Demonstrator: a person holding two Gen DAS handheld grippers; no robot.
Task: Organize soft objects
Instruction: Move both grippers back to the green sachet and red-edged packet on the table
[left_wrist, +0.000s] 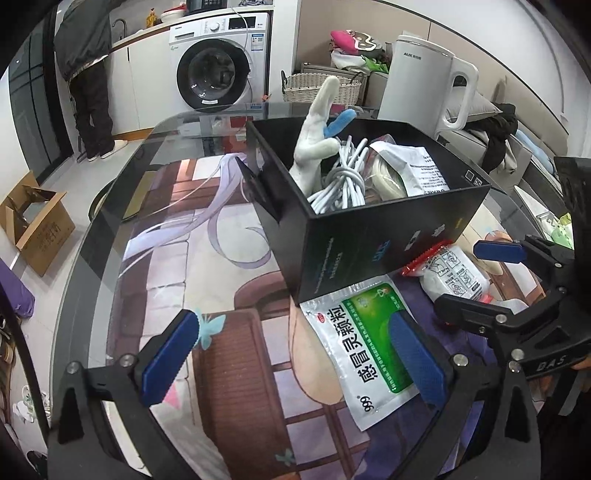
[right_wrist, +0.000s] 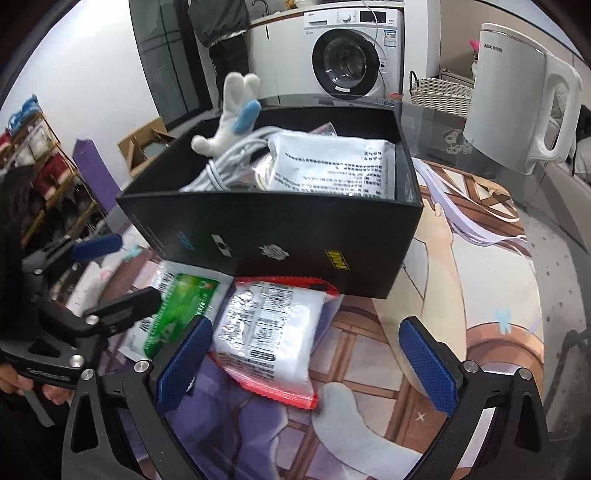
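Note:
An open black box (left_wrist: 369, 229) (right_wrist: 277, 229) stands on the glass table. Inside it are a white plush toy with a blue part (left_wrist: 317, 140) (right_wrist: 232, 110), a white cable bundle (left_wrist: 343, 177) (right_wrist: 225, 166) and a white printed packet (left_wrist: 417, 166) (right_wrist: 332, 166). In front of the box lie a green-and-white sachet (left_wrist: 365, 343) (right_wrist: 177, 306) and a red-edged white pouch (left_wrist: 454, 273) (right_wrist: 269, 332). My left gripper (left_wrist: 293, 356) (right_wrist: 112, 275) is open, with its right finger over the sachet. My right gripper (right_wrist: 306, 367) (left_wrist: 480, 278) is open, and the pouch lies between its fingers.
A white kettle (left_wrist: 417, 81) (right_wrist: 509, 96) stands behind the box. Beyond the table are a washing machine (left_wrist: 218, 62) (right_wrist: 351, 55), a wicker basket (left_wrist: 321, 86), a cardboard box (left_wrist: 37, 225) on the floor and a person (left_wrist: 88, 74) at the counter. A printed mat (left_wrist: 207, 369) lies under the glass.

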